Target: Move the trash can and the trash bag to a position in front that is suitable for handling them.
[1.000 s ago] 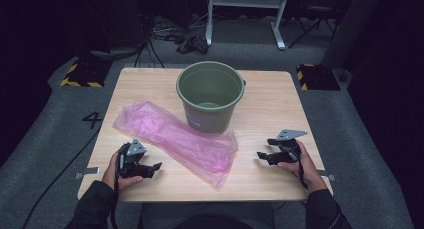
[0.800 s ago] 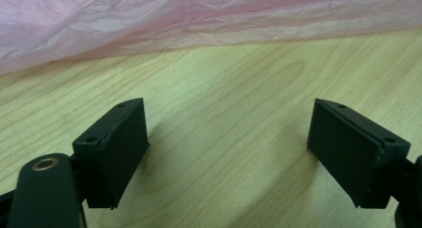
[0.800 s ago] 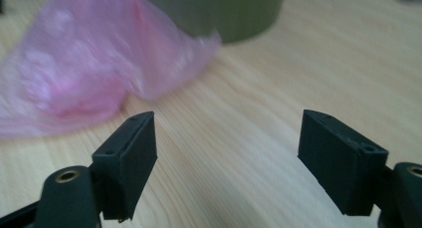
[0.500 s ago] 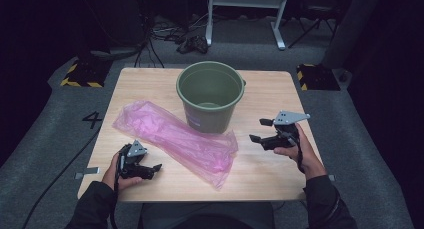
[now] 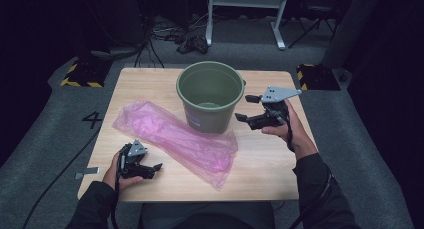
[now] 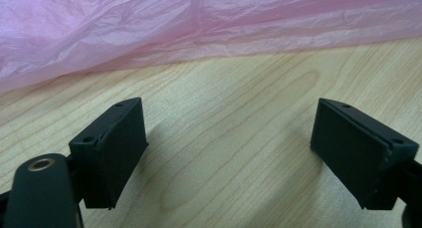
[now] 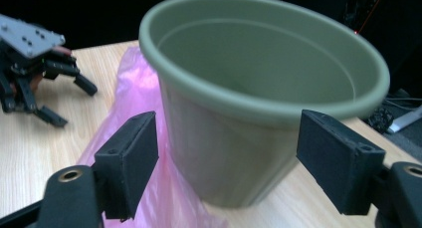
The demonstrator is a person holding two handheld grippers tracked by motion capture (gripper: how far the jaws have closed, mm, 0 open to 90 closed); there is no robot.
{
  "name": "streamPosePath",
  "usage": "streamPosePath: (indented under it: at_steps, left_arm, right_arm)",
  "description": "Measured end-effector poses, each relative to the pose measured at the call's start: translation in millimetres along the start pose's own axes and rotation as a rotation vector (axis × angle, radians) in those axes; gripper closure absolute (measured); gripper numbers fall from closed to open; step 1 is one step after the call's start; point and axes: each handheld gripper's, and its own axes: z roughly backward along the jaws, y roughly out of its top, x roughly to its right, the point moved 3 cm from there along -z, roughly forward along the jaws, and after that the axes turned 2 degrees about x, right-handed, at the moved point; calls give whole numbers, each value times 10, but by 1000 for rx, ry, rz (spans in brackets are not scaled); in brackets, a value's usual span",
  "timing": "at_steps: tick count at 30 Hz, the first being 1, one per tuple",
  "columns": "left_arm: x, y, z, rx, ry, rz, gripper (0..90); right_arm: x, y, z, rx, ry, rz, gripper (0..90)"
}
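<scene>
At the near left of the pale wooden desk [image 5: 270,159], the left claw [image 5: 156,169] lay low in the person's left hand [image 5: 116,173], its jaws spread wide with only bare wood grain between them in the left gripper view, pointing toward the near edge of the crinkled, translucent pink plastic bag [image 5: 175,139]. That bag lay flat and thin across the desk, a long wrinkled sheet running from the left-centre toward the near right, its far side reaching the foot of the round, olive-green plastic bucket [image 5: 210,96]. The bucket stood upright at the desk's far middle, smooth-walled with a thick rolled rim and tapering toward its base. To its right, the right claw [image 5: 241,109] was held raised in the person's right hand [image 5: 287,129], the forearm angled in from the near right and a grey three-cornered plate on top; its jaws stood wide apart, aimed at the bucket's side wall just below the rim, near it but gripping nothing.
</scene>
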Motion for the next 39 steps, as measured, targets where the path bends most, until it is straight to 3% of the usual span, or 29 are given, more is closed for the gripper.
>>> streamPosePath:
  at_steps: [5,18,23,24,31,36,39]
  left_arm:
    - [1,0,-1,2,1,0,141]
    - [1,1,-3,3,4,1,142]
    - [2,0,-2,2,3,2,142]
    - [3,0,-2,3,3,3,142]
    - [3,0,-2,2,2,4,142]
    - [3,0,-3,3,3,4,142]
    - [2,1,-3,3,2,2,142]
  right_arm:
    - [-41,176,-39,28,29,11,244]
    - [-125,393,-433,-47,110,43,244]
    - [-146,393,-573,-81,141,47,244]
    - [-143,373,-645,-112,147,51,245]
    - [-83,274,-815,-186,140,45,252]
    - [-68,225,-870,-227,137,59,353]
    - [-54,233,-873,-250,160,51,405]
